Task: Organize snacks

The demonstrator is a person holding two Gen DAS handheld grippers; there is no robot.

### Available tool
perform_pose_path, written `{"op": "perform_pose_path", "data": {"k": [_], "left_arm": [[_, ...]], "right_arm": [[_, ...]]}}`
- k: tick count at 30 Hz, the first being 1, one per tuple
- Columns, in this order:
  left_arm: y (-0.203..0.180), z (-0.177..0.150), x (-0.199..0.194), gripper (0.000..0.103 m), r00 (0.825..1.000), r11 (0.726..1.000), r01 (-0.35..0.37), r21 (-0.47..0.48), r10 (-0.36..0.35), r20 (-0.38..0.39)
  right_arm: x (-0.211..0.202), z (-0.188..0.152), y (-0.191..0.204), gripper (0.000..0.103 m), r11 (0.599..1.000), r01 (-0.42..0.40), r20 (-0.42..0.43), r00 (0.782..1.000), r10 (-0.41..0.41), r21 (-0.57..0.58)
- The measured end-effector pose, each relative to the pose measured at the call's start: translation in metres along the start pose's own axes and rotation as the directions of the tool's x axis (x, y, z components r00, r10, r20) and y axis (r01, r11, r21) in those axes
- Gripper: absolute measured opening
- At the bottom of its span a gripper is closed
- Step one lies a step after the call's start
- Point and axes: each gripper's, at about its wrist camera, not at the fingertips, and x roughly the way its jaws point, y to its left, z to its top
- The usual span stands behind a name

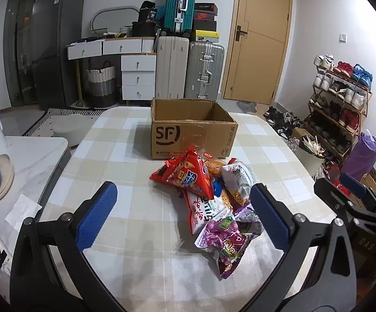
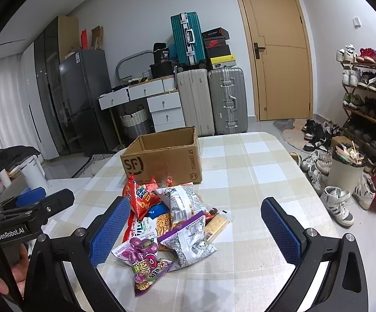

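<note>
both sets of tongs stand apart and hold nothing: the left tongs (image 1: 182,202) and right tongs (image 2: 195,218) hover above a heap of snack bags (image 1: 208,195) on the checked worktop (image 1: 125,156). just beyond the heap sits a cardboard box (image 1: 190,135), open-topped; no contents show inside it.

both the left gripper (image 1: 184,202) and right gripper (image 2: 195,217) hover with jaws spread wide, empty.

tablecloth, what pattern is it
Beige and white checks on the tablecloth, clearest in the right wrist view.
</note>
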Motion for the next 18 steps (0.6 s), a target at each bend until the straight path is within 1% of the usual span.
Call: {"op": "perform_pose_path", "data": {"k": [3,6,18], "left_arm": [[-0.0021,-0.001,0.0016,0.102,1.0,1.0,-0.002,0.004,0.002,-0.004],[-0.0032,-0.0015,0.0021,0.102,1.0,1.0,0.01,0.004,-0.01,-0.004],[-0.0069,-0.0028,0.0039,0.102,1.0,1.0,-0.006,0.015,0.006,-0.012]], "right_arm": [[0.0018,-0.0001,-0.0009,0.103,1.0,-0.009,-0.01,1.0,0.009,0.008],[0.0009,0.0,0.0001,0.103,1.0,-0.008,-0.008,1.0,0.008,0.007],[-0.0003,0.001,-0.0005,0.103,1.0,-0.003,-0.012,1.0,0.003,0.003]]}}
